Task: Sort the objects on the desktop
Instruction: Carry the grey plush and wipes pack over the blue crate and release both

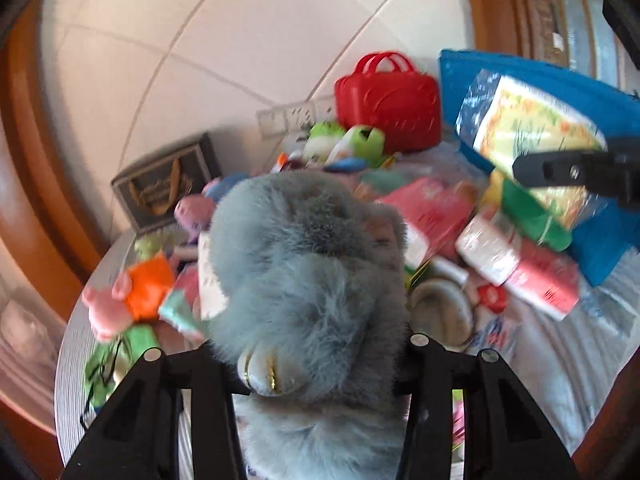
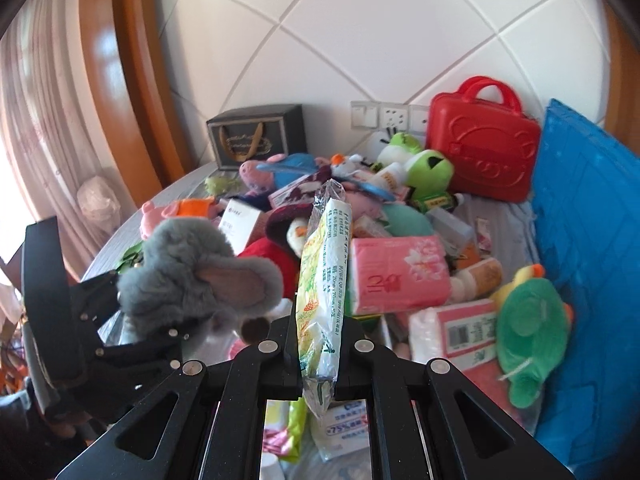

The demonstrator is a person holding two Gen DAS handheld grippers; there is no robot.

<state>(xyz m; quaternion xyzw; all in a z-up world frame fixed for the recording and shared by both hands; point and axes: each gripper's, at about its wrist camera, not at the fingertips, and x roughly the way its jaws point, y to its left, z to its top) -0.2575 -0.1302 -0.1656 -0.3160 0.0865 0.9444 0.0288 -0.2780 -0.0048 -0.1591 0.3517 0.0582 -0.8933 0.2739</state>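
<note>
Right gripper (image 2: 316, 354) clamps upright tissue packet (image 2: 324, 264); left gripper (image 1: 320, 372) grips grey plush (image 1: 304, 264).

This is a room in a home. A white tiled wall (image 2: 360, 40) carries a row of wall switches and sockets (image 2: 390, 115), a varnished wooden frame (image 2: 116, 80) stands beside a pale pink curtain (image 2: 40, 100), and a round table (image 1: 80, 360) is heaped with household clutter: plush toys (image 2: 532, 328), pink tissue packs (image 2: 400, 276), a red toy suitcase (image 2: 482, 148) and a dark gift bag (image 2: 258, 136).
</note>
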